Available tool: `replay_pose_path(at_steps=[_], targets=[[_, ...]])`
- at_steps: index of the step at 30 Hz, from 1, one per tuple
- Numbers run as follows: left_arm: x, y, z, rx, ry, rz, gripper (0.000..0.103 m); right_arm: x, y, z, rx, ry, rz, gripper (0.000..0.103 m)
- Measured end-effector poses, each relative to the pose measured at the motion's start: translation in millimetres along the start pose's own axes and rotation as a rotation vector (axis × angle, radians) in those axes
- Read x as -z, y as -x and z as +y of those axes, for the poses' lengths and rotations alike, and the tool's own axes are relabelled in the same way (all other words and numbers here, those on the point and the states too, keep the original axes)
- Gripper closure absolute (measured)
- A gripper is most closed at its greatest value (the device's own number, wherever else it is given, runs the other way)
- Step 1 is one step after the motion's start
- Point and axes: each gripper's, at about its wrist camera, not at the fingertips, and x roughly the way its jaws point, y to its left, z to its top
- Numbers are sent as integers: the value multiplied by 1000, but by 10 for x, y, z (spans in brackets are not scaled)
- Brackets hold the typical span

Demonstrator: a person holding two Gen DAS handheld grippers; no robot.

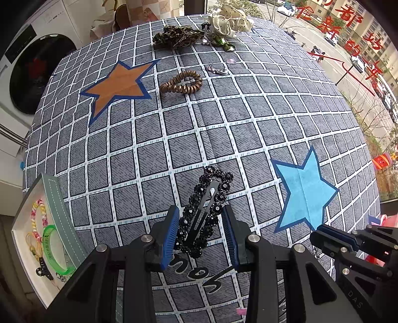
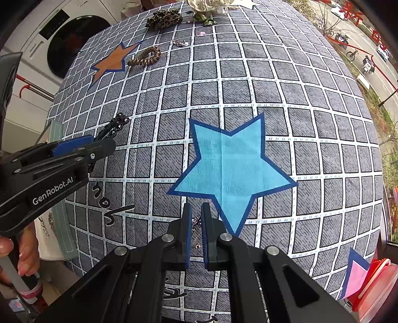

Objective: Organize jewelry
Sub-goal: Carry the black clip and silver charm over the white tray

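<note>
A black beaded hair clip (image 1: 205, 211) lies between the fingers of my left gripper (image 1: 202, 218), whose jaws stand apart on either side of it without pressing it; the clip's tip also shows in the right wrist view (image 2: 113, 128). My right gripper (image 2: 196, 223) is nearly shut on a small silvery trinket (image 2: 197, 222) hanging between its pads. A jewelry box (image 1: 24, 223) at the left table edge holds bracelets (image 1: 51, 241). A brown spiral hair tie (image 1: 181, 82) and a small silver piece (image 1: 217, 69) lie farther off.
A leopard scrunchie (image 1: 174, 37) and a cream dotted scrunchie (image 1: 230, 21) sit at the far edge. The checked tablecloth carries an orange star (image 1: 119, 87) and a blue star (image 1: 304, 191). A washing machine (image 1: 37, 72) stands left. A red container (image 2: 378, 285) sits at the right.
</note>
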Motion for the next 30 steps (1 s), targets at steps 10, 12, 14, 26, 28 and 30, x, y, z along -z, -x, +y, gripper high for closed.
replay_pose_path(at_steps=[10,12,14,26,28,30], targets=[[330,278,145,4,40,-2,60,330,347,-197,10,-60,17,95],[388,328,174,8,48,-4,60,352,377,-191,11,-67,20,95],[436,372,203,9,51,-8,60,332,368,-121,12,-75,24,95],[784,649,545,-2,117,-42,60,322,462,234,9,-24,30,95],[848,686,633,-9,136,-46,60,296,461,348,5,-3,31,95],[914,725,724,-17,154,-51,60,273,457,463,-2,19,31,95]])
